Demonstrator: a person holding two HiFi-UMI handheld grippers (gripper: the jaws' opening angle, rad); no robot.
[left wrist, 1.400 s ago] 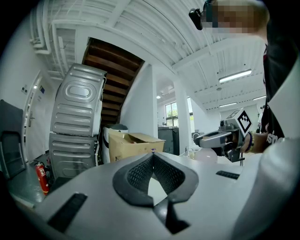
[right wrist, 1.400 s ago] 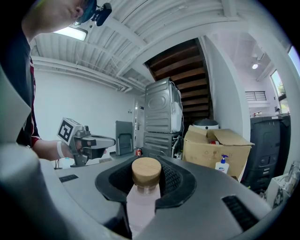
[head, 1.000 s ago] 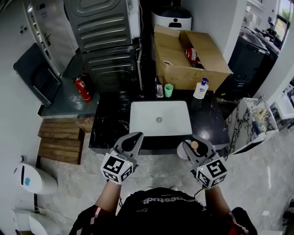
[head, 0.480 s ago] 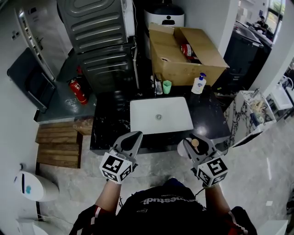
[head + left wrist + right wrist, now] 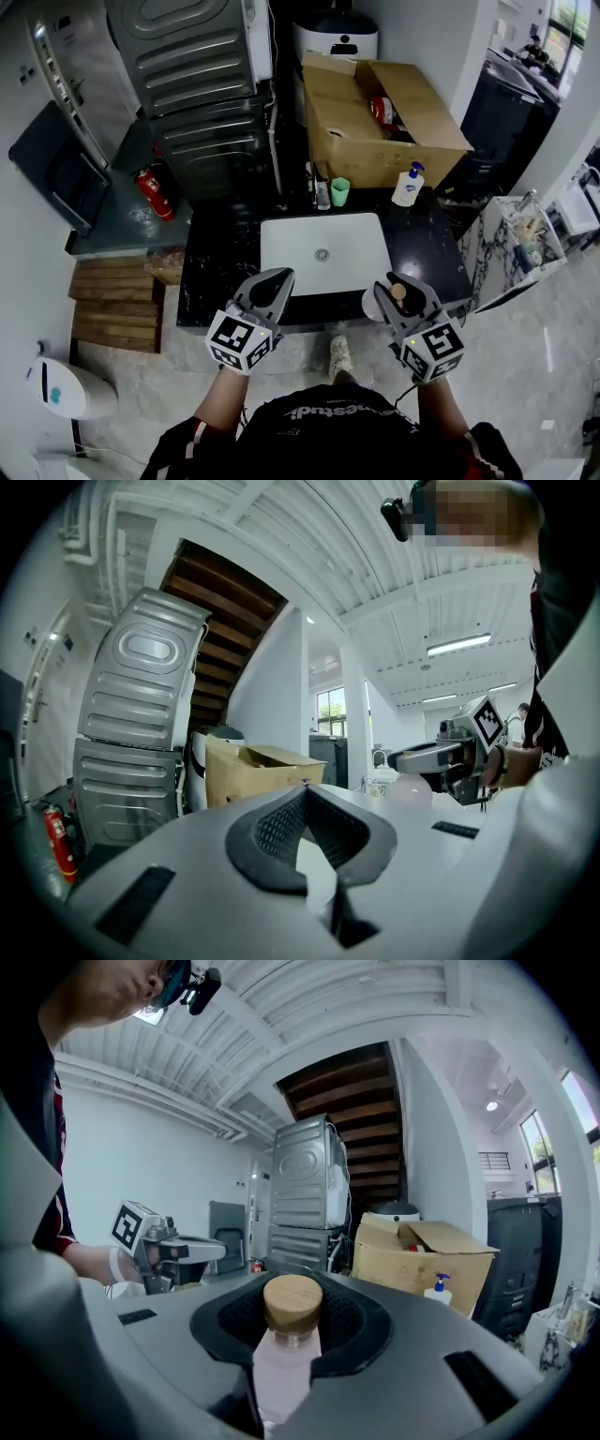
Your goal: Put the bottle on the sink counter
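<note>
My right gripper (image 5: 398,291) is shut on a pale pink bottle (image 5: 286,1358) with a round wooden cap (image 5: 292,1301). It grips the neck just under the cap and holds the bottle upright. In the head view the bottle (image 5: 375,305) hangs at the front edge of the black sink counter (image 5: 220,258), right of the white basin (image 5: 323,246). My left gripper (image 5: 272,279) hovers over the counter's front edge, left of the basin. Its jaws (image 5: 305,794) meet at the tips with nothing between them. The two grippers are level with each other and apart.
At the back of the counter stand a small clear bottle (image 5: 322,192), a green cup (image 5: 342,190) and a soap pump bottle (image 5: 409,184). An open cardboard box (image 5: 375,117) sits behind them. A grey appliance (image 5: 187,66), a fire extinguisher (image 5: 150,192) and wooden pallets (image 5: 117,300) are at the left.
Both grippers keep their pose and the bottle stays gripped. The view has drifted a little, and a shoe has come into sight on the floor below the counter's front edge.
</note>
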